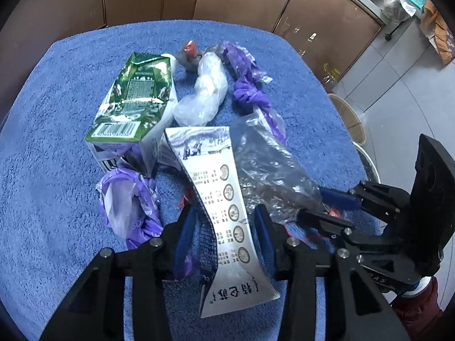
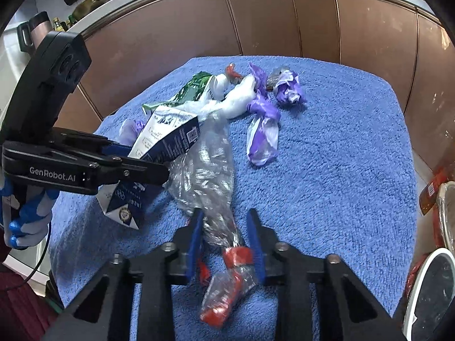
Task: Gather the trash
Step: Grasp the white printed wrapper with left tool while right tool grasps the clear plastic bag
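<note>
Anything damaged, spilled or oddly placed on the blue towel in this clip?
No spill shows. The green carton lies on its side, crushed. The white-and-navy carton, flattened, stands between the left gripper fingers. The right gripper straddles a crumpled clear bottle. Purple wrappers are strewn about.

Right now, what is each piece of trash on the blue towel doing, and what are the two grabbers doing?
Left gripper: shut on the white carton.
White carton: flattened, bent, pinched.
Right gripper: shut on the clear plastic bag.
Clear plastic bag: crumpled, red-taped end pinched.
Green carton: crushed, lying on its side.
Purple wrapper: scrunched, lying loose.
White bag: twisted, lying loose.
Blue towel: spread flat.
</note>
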A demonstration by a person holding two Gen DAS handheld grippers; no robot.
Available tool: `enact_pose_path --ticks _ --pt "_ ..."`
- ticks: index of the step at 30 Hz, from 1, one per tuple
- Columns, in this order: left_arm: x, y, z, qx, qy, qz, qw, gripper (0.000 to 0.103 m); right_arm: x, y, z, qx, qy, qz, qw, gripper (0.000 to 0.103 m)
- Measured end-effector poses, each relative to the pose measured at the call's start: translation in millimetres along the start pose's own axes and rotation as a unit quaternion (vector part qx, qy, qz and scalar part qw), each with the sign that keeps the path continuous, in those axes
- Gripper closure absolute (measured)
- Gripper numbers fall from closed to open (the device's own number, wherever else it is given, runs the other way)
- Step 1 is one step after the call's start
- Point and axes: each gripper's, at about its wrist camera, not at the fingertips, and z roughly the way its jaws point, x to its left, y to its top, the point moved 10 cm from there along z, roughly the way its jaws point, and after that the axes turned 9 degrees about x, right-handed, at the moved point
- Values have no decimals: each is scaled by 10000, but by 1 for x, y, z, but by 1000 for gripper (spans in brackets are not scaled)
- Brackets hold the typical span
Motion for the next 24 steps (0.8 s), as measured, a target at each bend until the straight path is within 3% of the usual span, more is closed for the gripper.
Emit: enact_pose_path --ticks 3,8,24 --pt "-2 -1 2 12 17 -14 10000 71 3 -2 -2 -28 9 -44 10000 88" --pt "-1 1 6 -37 -93 -151 9998 75 5 -9 -12 -90 -3 -19 10000 91" --pt "-7 -13 -57 -708 -378 -49 9968 75 4 -28 -56 -509 -53 386 9979 91"
